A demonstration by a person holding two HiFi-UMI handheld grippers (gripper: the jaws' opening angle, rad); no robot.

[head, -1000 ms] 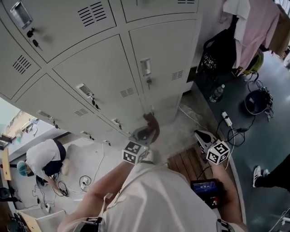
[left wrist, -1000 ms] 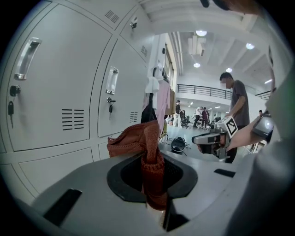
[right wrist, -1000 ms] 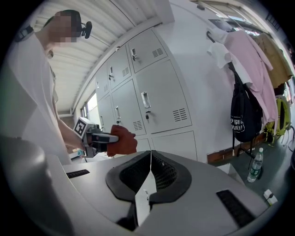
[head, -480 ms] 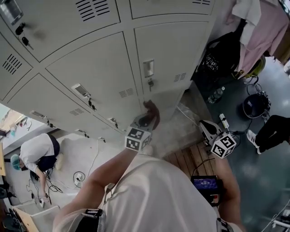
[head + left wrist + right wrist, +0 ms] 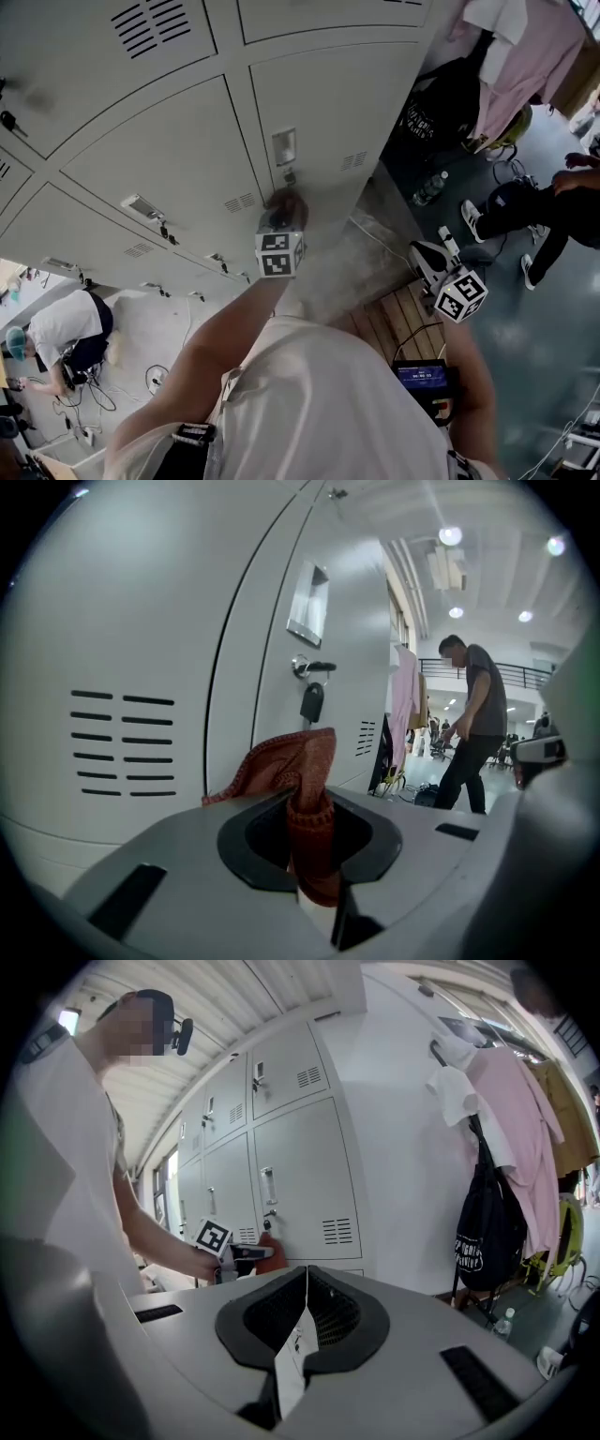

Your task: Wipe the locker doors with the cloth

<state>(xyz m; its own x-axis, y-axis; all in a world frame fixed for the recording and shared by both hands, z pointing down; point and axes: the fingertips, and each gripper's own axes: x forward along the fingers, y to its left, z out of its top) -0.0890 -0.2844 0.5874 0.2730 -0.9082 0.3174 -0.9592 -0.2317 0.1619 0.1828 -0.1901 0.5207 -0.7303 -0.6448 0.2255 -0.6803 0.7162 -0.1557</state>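
L gripper (image 5: 314, 850) is clamped on the red cloth (image 5: 281, 761). We see the cloth up against the locker door (image 5: 262, 621), just under the key (image 5: 312, 702). It's moved up from lower on the door vs 1 s ago, so we read an upstroke underway, w/ the upper panel prob still to do. R gripper (image 5: 302, 1321) has jaws closed on nothing, well apart from the lockers.

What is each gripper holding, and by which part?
Left gripper pinches the red cloth by a bunched fold, loose end free toward the locker door. Right gripper: shut, empty.
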